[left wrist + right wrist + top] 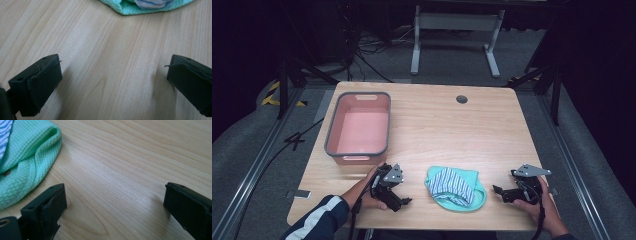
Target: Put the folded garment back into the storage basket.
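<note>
Work in hand: the two claws flank a bundled cloth (456, 187) at the near edge of the counter (492, 130), so picking it up looks like the job, probably with the tub as its goal.

Cloth: a mint-green waffle towel folded around a blue-and-white striped piece, lying flat between the two hands and touching neither claw. In the left gripper view its edge (147, 6) sits at the top of the picture; in the right gripper view its green fold (27, 157) lies just beside one jaw.

Left claw (401, 199): jaws spread wide with bare wood between them, pinching nothing. It rests low over the counter, aimed at the cloth, likely so it can slide in from that side.

Right claw (501, 192): jaws also spread, empty, with wood grain showing between them. It points back toward the cloth from the other side, near its edge.

Tub (358, 125): a pink bin with a grey rim, empty, farther back on the left and well apart from the cloth. Being near the left hand, it seems an easy place to drop things.

Why this stance: with one claw on each side, both open, a soft bundle could be gripped at two edges without unfolding.

Stage: my reading is an approach, no grip made yet.
</note>
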Available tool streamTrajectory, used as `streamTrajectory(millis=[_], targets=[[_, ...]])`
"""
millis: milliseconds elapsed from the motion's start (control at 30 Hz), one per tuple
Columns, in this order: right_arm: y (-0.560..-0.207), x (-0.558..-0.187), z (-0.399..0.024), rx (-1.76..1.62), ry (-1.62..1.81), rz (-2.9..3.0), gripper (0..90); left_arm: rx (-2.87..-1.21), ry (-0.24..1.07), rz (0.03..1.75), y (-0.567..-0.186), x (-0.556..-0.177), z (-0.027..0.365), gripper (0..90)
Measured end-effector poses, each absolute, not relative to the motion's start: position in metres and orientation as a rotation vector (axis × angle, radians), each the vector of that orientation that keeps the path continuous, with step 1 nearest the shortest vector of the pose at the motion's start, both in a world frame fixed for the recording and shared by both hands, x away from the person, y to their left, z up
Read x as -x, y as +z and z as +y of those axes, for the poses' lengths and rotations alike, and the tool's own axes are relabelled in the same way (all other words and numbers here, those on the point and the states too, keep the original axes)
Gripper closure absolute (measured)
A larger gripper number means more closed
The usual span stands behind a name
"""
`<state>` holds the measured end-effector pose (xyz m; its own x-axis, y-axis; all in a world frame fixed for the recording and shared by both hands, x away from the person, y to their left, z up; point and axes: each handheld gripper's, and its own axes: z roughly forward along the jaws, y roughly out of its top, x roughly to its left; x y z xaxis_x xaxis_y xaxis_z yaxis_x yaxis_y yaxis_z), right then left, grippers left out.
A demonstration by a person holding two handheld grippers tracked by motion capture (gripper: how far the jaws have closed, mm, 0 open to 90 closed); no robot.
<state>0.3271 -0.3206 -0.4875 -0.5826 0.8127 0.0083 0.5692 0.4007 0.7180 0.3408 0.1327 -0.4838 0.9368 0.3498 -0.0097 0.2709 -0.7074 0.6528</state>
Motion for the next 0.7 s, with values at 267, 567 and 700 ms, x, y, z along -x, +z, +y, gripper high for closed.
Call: streamTrajectory(millis=[267, 567, 700], targets=[[-0.4876, -0.3272, -0.3207, -1.195, 0.988, 2.32, 5.0, -2.397, 0.153, 0.44, -0.4836, -0.34, 0.1331, 0.2], [-0.4875, -0.3273, -0.3207, -1.195, 0.987, 2.321, 4.9, -2.393, 0.162, 0.469, -0.4836, -0.3378, 0.1334, 0.3], [-0.4864, -0.3278, -0.3204, -1.202, 0.973, 2.33, 5.1, -2.394, 0.181, 0.524, -0.4806, -0.3375, 0.1331, 4.6]])
